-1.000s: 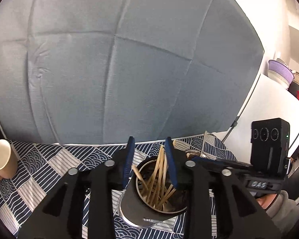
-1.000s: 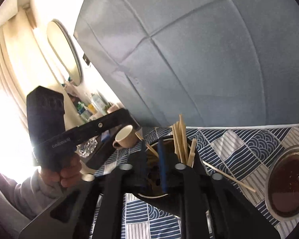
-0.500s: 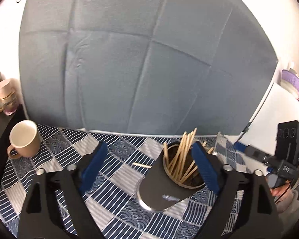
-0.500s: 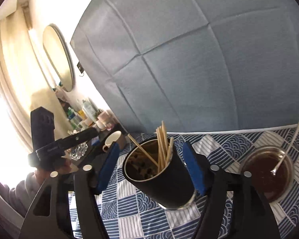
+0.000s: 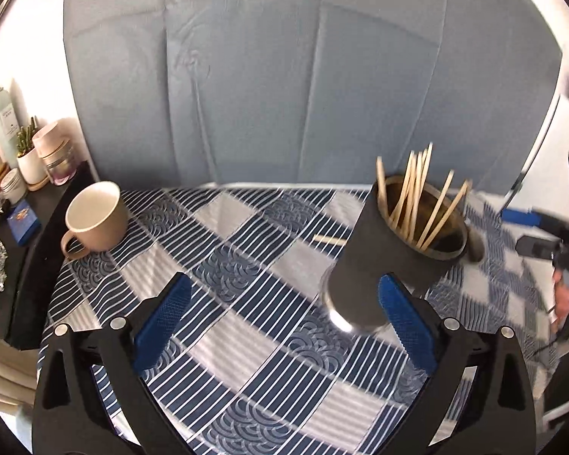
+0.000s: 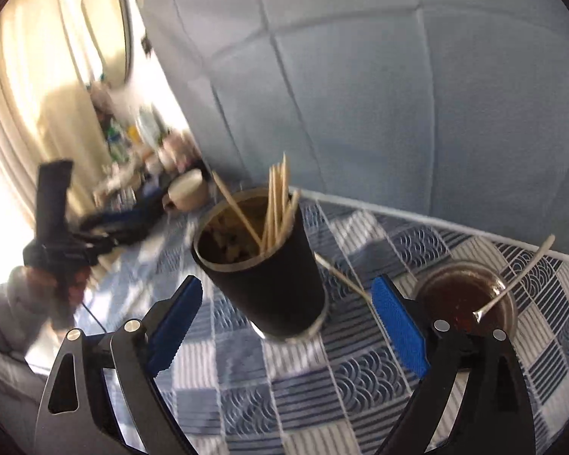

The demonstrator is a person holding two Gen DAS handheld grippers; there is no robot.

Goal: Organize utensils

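A black cup [image 5: 383, 258] with several wooden chopsticks [image 5: 413, 197] standing in it sits on the blue patterned tablecloth [image 5: 223, 303]. My left gripper [image 5: 284, 318] is open and empty, with the cup just beyond its right finger. In the right wrist view the same cup [image 6: 269, 276] stands between and beyond the fingers of my right gripper [image 6: 288, 318], which is open and empty. One loose chopstick [image 6: 341, 276] lies on the cloth behind the cup; it also shows in the left wrist view [image 5: 328, 240].
A beige mug [image 5: 95, 216] stands at the far left of the table. A glass bowl of dark sauce [image 6: 462, 295] with a spoon [image 6: 512, 276] sits at the right. A grey padded wall [image 5: 284, 76] backs the table. Jars and bottles [image 5: 30, 155] crowd a side shelf.
Both grippers opened from shut over the cup and pulled back from it. The left view has swung left, so the cup now sits to its right.
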